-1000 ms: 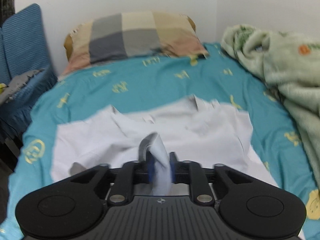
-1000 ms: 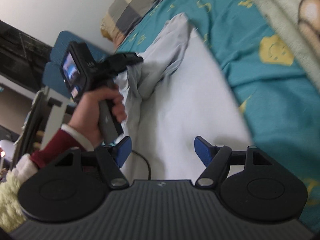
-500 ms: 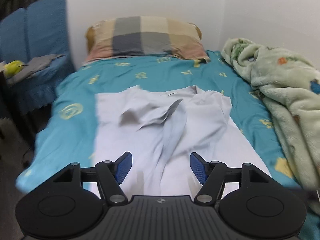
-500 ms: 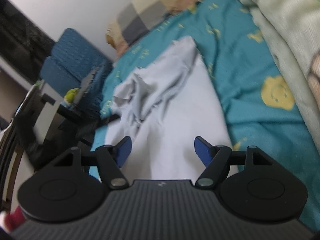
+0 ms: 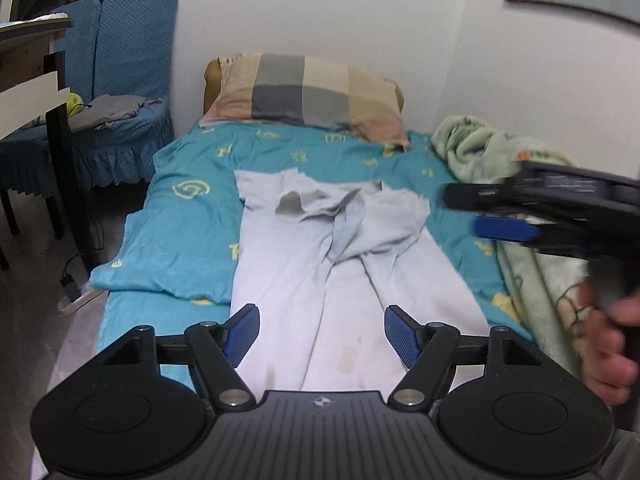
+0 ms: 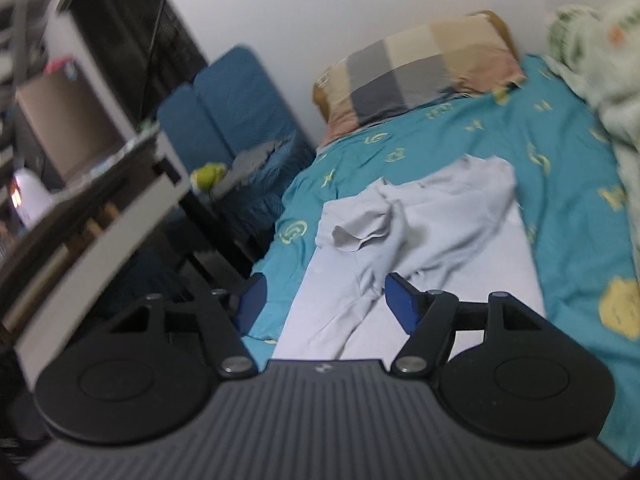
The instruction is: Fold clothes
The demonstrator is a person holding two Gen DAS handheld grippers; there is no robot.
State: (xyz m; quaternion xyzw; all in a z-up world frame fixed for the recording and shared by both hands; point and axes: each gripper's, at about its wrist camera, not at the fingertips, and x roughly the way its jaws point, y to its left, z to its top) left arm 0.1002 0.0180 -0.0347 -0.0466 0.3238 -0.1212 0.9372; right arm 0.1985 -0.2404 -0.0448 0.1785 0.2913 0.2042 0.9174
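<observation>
Left tool (image 5: pixel 320 330) released, withdrew; shirt (image 5: pixel 340 248) ahead, untouched.

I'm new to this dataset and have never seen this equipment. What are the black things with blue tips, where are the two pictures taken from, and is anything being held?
No robot here: a person holds a two-finger gripper in each hand, with a camera on each looking along its fingers. One picture is from the left gripper, the other from the right gripper. Both are open and hold nothing. A pale grey garment lies partly bunched on the teal bedsheet, with a checked pillow and green blanket beyond. The left view also shows the right gripper in a hand.
</observation>
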